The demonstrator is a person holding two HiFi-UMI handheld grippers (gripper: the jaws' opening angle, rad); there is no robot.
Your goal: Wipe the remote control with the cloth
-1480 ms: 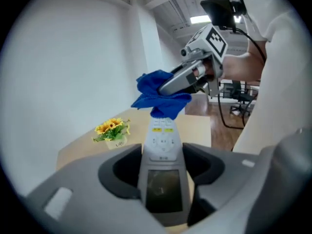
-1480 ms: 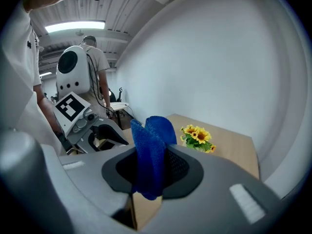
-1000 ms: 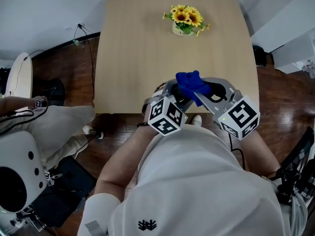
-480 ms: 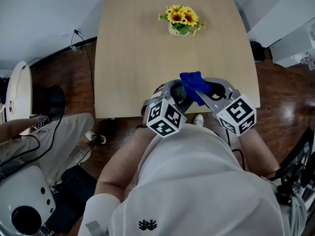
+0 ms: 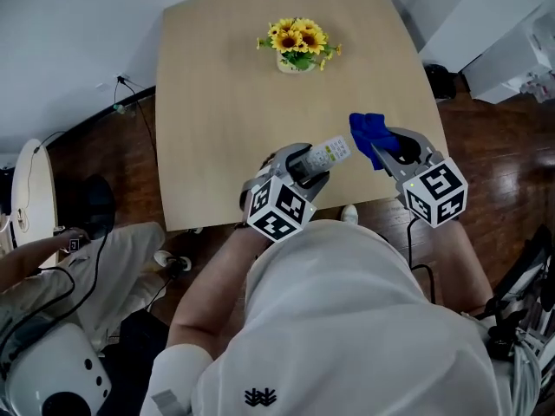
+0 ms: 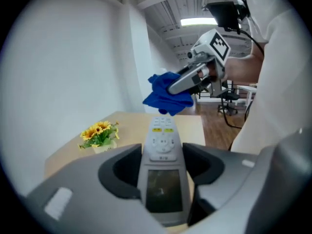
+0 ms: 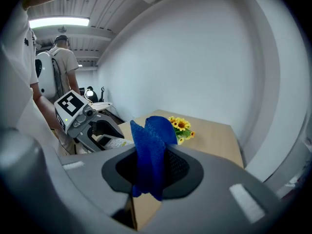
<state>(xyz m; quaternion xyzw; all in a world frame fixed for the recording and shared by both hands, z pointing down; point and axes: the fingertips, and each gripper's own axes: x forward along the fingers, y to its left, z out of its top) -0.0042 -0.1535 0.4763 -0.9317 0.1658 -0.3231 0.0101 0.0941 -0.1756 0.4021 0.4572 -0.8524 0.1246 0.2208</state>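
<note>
Grey, dark-screened remote control (image 6: 161, 152)

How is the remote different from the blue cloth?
The remote control is grey, stiff and long with buttons; the cloth is blue, soft and bunched up. The remote control sticks out straight from the left gripper; the cloth crumples out of the right gripper. Both are clamped in jaws, held up off the table.

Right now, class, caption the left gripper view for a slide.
Left claw grips the remote control; right claw holds a blue cloth beyond it.
</note>
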